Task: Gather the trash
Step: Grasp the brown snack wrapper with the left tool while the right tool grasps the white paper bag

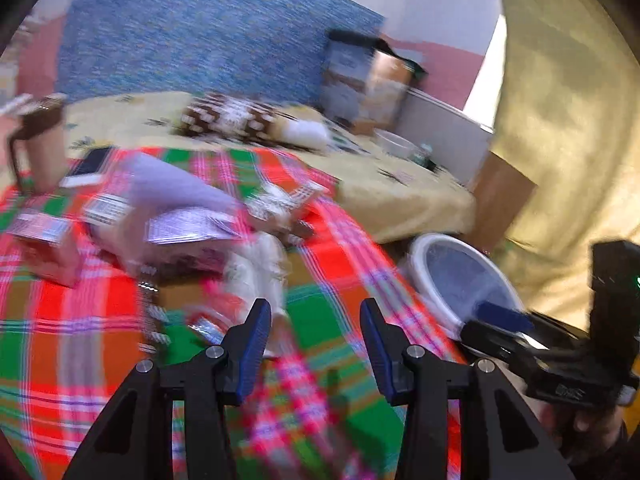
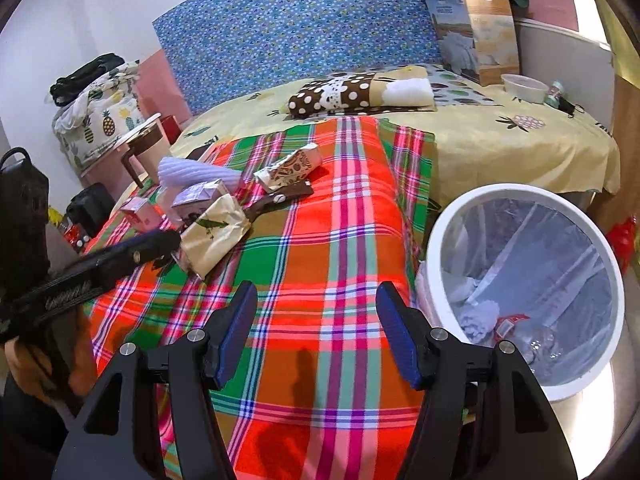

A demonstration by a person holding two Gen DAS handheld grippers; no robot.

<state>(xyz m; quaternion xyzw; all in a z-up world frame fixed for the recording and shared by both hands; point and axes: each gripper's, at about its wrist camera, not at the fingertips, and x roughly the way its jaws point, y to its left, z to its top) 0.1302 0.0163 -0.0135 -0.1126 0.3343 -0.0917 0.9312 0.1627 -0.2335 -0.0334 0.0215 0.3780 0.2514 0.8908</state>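
Trash lies on the plaid cloth [image 2: 340, 220] over the bed. It includes a cream wrapper with a green leaf [image 2: 216, 232], a patterned wrapper [image 2: 292, 166], a purple carton [image 2: 200, 196] and a pink box [image 2: 138, 210]. My right gripper [image 2: 316, 308] hangs open and empty above the cloth, left of the white bin [image 2: 440, 216]. My left gripper [image 1: 316, 320] is open and empty just short of the cream wrapper [image 1: 256, 272]; that view is blurred. Its tip [image 2: 168, 242] reaches toward the wrapper. The lined bin holds a white tissue [image 2: 480, 316] and a red wrapper [image 2: 510, 322].
A mug [image 2: 148, 148], a phone [image 1: 90, 166] and a brown-handled tool [image 2: 280, 198] lie among the trash. Farther back on the yellow sheet are a polka-dot pillow [image 2: 340, 96], a bag [image 2: 480, 36] and a bowl [image 2: 524, 86]. A stack of folded bedding [image 2: 100, 112] stands left.
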